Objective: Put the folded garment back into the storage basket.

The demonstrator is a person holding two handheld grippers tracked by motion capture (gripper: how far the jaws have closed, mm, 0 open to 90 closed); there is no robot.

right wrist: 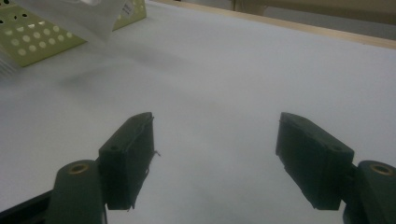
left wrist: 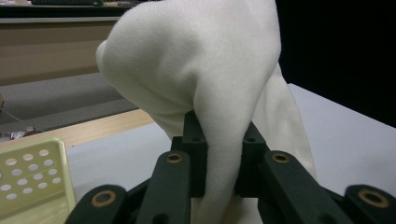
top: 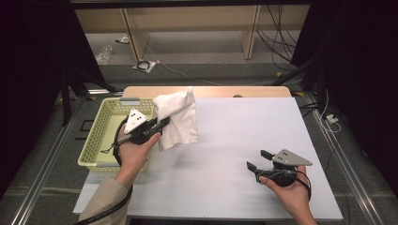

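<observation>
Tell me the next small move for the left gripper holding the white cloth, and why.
Probably carry the white cloth leftward over the yellow basket. The left gripper is shut on a fold of it, and the cloth hangs beside the basket's right rim, over the table. The right gripper waits open and empty.

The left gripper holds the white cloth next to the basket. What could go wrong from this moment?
1. The left gripper pinches only one narrow fold of the white fabric cloth; it might slip out.
2. The cloth hangs outside the pale yellow perforated plastic basket, so it could catch on the rim or drop on the white table.
</observation>
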